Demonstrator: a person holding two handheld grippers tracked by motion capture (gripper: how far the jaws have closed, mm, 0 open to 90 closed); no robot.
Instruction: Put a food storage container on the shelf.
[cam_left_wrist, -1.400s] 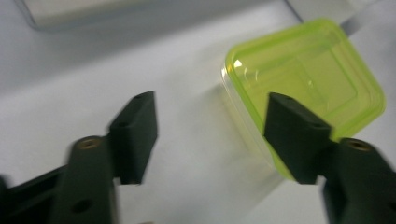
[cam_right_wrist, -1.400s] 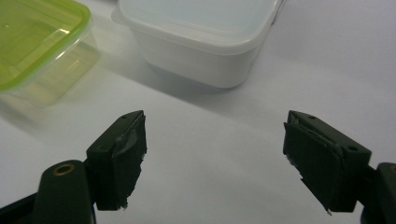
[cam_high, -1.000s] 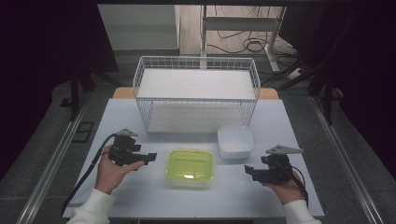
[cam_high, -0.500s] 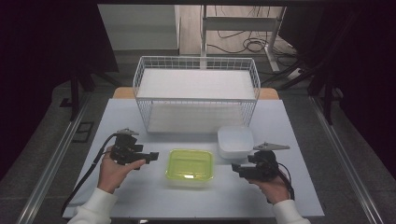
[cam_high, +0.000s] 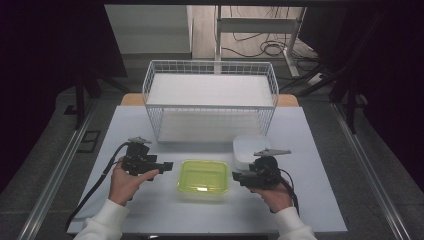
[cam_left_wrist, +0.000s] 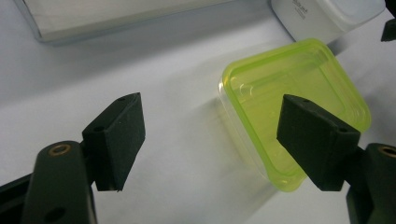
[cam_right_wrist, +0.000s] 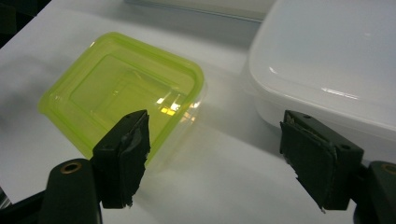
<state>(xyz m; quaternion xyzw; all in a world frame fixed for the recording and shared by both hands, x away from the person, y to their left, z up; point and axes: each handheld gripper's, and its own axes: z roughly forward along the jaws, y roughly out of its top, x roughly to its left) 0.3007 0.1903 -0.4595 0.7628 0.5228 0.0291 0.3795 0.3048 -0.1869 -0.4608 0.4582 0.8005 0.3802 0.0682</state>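
A small grey print stands on the white container (cam_left_wrist: 327, 16), too blurred to read

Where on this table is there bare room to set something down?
Free: the white table right of the right claw, and the left strip beside the white wire basket. Crowded: around the lime-green plastic container and white lidded box.

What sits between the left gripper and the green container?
Nothing: the high view shows bare white table between the left gripper and the green container.
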